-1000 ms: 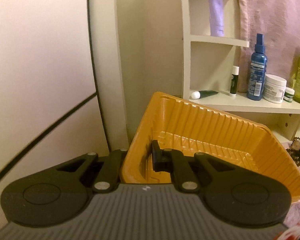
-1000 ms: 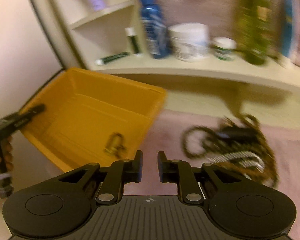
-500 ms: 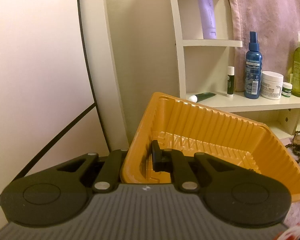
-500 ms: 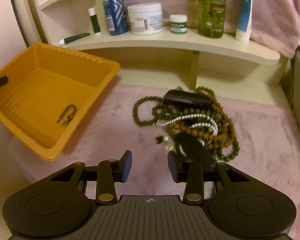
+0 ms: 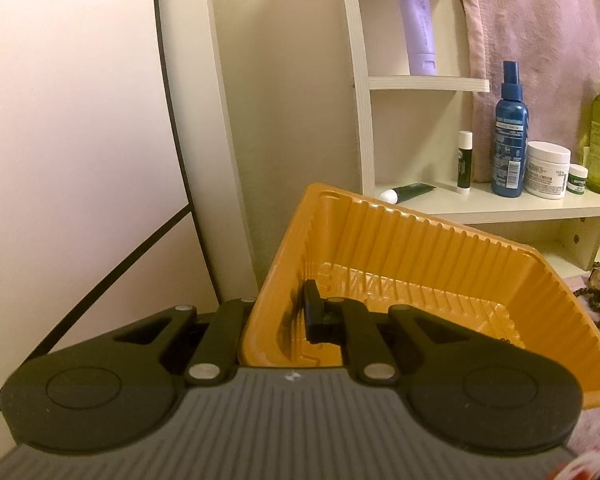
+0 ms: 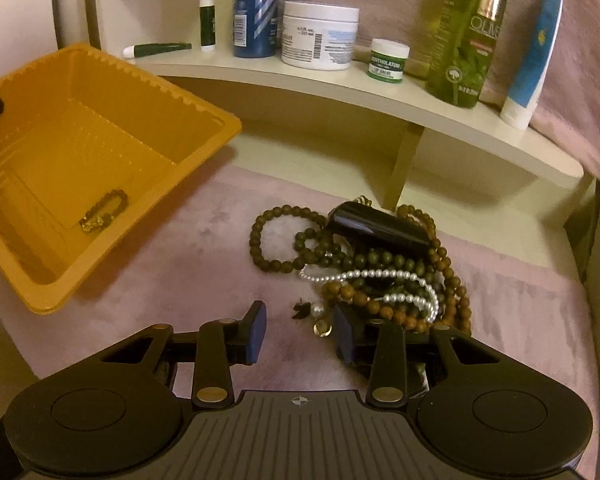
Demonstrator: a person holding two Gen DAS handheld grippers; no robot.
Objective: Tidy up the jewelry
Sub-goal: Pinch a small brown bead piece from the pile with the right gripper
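Fingers of the left gripper [image 5: 284,316] pinch the orange tray's [image 5: 440,252] wall; the right gripper [image 6: 300,330] hovers half-open, holding nothing, over the jewelry pile [image 6: 372,268] at centre right. One bracelet [image 6: 103,212] lies in the tray; most remains outside.

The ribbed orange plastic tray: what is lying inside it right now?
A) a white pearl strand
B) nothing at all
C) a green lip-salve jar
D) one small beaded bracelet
D: in the right wrist view a single small dark-and-gold beaded bracelet lies on the floor of the ribbed orange plastic tray.
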